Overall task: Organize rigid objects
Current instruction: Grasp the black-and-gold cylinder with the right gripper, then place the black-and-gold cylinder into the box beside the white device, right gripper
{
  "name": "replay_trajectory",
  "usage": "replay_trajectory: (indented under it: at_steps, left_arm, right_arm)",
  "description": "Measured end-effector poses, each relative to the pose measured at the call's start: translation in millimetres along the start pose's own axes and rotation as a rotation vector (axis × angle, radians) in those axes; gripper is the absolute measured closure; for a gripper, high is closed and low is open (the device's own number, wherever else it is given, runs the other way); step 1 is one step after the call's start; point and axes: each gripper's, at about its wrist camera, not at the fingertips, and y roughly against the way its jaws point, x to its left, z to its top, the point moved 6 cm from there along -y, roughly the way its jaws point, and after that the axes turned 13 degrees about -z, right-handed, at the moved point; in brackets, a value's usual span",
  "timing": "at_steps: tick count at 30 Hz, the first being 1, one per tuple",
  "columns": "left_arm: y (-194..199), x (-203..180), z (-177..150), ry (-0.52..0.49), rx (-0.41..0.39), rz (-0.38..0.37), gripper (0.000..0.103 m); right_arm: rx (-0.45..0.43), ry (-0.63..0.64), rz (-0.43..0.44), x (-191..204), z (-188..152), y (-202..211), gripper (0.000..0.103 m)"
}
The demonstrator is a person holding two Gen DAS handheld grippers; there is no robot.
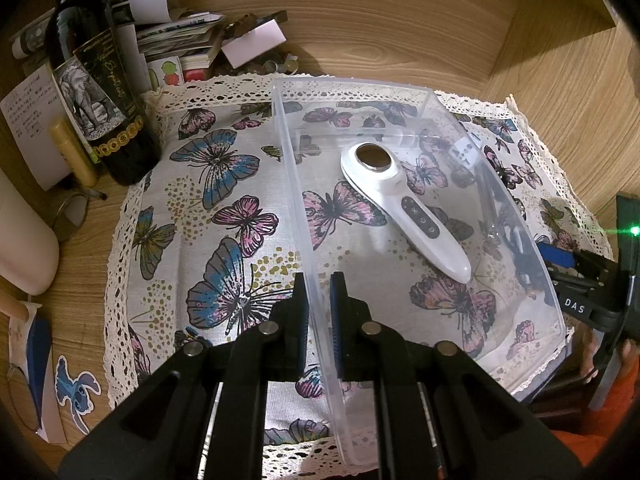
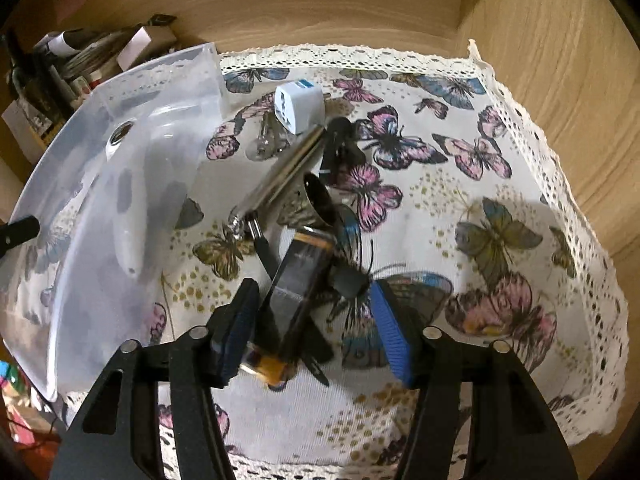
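A clear plastic bin (image 1: 400,98) sits on the butterfly cloth (image 1: 224,184). A white handheld device (image 1: 404,208) lies inside it. My left gripper (image 1: 319,304) is shut on the bin's left wall. In the right wrist view the bin (image 2: 120,92) is at left with the white device (image 2: 128,200) seen through it. My right gripper (image 2: 316,320) is open, its fingers on either side of a black and gold box (image 2: 298,280). Beyond lie a metal tool (image 2: 280,176), a black clip (image 2: 340,140) and a white plug adapter (image 2: 298,106). The right gripper also shows in the left view (image 1: 560,260).
A dark wine bottle (image 1: 96,88), a gold tube (image 1: 74,152), papers and small boxes (image 1: 180,36) crowd the far left. A white container (image 1: 24,240) and a blue sticker (image 1: 76,392) are at left. Wooden walls (image 2: 540,80) close the back and right.
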Motion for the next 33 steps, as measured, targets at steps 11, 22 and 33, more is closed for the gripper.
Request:
replay_trajectory:
  at_steps: [11, 22, 33]
  left_arm:
    - [0.0, -0.4, -0.1, 0.002, -0.001, -0.003, 0.093]
    - [0.4, -0.6, 0.5, 0.007, -0.004, -0.008, 0.093]
    - [0.6, 0.2, 0.3, 0.003, -0.003, -0.009, 0.093]
  right_arm:
    - [-0.038, -0.048, -0.027, -22.6, 0.1, 9.6, 0.081]
    - [-0.218, -0.026, 0.002, -15.3, 66.1, 50.0, 0.081]
    - [-0.330, 0.098, 0.141, 52.7, 103.7, 81.3, 0.081]
